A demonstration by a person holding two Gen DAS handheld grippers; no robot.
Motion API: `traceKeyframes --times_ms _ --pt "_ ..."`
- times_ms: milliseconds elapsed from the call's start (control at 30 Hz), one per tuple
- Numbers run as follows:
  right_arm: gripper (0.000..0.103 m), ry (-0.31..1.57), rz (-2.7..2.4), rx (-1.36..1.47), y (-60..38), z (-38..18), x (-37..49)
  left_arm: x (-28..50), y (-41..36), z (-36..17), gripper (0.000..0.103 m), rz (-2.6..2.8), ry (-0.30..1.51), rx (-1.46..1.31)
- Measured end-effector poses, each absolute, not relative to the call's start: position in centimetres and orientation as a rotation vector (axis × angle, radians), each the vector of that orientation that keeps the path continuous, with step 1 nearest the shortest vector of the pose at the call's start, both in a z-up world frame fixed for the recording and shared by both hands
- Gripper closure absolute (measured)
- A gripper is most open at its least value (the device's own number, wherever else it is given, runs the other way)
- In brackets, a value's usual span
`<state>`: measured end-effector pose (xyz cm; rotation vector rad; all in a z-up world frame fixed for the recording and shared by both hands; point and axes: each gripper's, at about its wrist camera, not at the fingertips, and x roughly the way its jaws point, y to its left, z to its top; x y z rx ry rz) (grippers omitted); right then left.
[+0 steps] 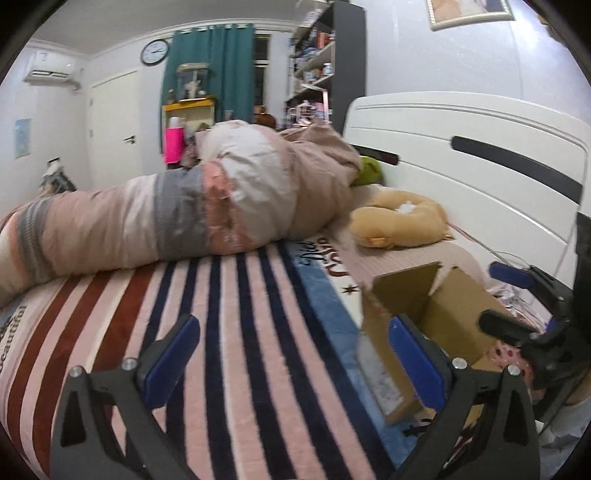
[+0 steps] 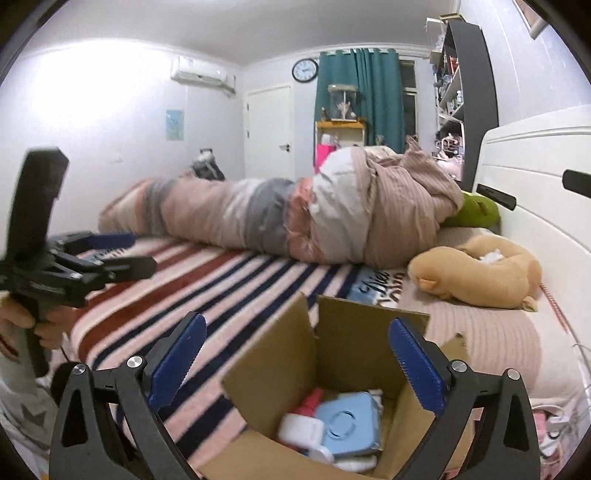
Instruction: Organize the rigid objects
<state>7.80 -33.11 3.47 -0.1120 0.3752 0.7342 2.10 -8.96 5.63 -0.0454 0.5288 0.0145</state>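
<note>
- Left gripper [image 1: 291, 354] jaws wide apart, nothing between them; it hangs over the striped blanket [image 1: 236, 314], cardboard box [image 1: 424, 325] just off its right finger.
- Right gripper [image 2: 295, 354] jaws also spread wide, nothing held; it hangs over the open box [image 2: 332, 354], blue pads either side of the opening.
- Only the right wrist view looks into the box: a light-blue square case [image 2: 349, 424], a white bottle with a red-pink cap [image 2: 301, 426], some white items under them, too blurred to name.
- Left wrist view sees the box from the side only: flaps up, brown inner wall, contents hidden.
- Box sits on the bed, at the blanket's edge on the headboard side.
- Each view catches the other gripper: in the left view the right one shows at the right edge [image 1: 517, 295]; in the right view the left one shows at the left edge [image 2: 110, 254], the person's hand [image 2: 22, 317] on its handle.
- Both views: rolled quilt [image 1: 184, 218] across the bed, tan plush toy [image 1: 402, 218] near the white headboard [image 1: 480, 155], green plush [image 2: 476, 210] behind the quilt.
- Left view only: framed picture [image 1: 469, 11] on the wall above the headboard.
- Room behind: teal curtain [image 2: 362, 96], wall clock [image 2: 305, 69], air conditioner [image 2: 202, 75].
</note>
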Motion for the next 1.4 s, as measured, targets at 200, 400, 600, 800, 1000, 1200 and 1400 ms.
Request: traceKeyframes --times_ms 200,400,600,800,1000,1200,1400 --pt "0.003 0.385 0.742 -0.045 -32.9 3.1 7.8 1.8 -7.6 4.9 0.002 0.046 0.537 -0.081" --pt "0.003 0.383 0.736 -0.032 -32.9 3.1 7.5 1.5 -7.4 5.0 0.002 0.054 0.532 -0.085" --pt "0.003 0.383 0.736 -0.032 -32.8 3.1 7.5 1.4 -7.5 5.2 0.002 0.058 0.528 -0.085" --pt "0.003 0.384 0.735 -0.033 -32.8 3.1 7.4 1.4 -7.6 5.2 0.002 0.060 0.529 -0.084" --pt "0.003 0.385 0.743 -0.041 -32.6 3.0 7.0 1.1 -7.4 5.1 0.002 0.061 0.530 -0.089" --pt "0.003 0.385 0.738 -0.037 -32.4 3.0 6.9 0.9 -7.3 5.0 0.002 0.065 0.529 -0.088" --pt "0.003 0.382 0.751 -0.047 -32.3 2.9 6.8 0.7 -7.2 5.1 0.002 0.066 0.525 -0.090"
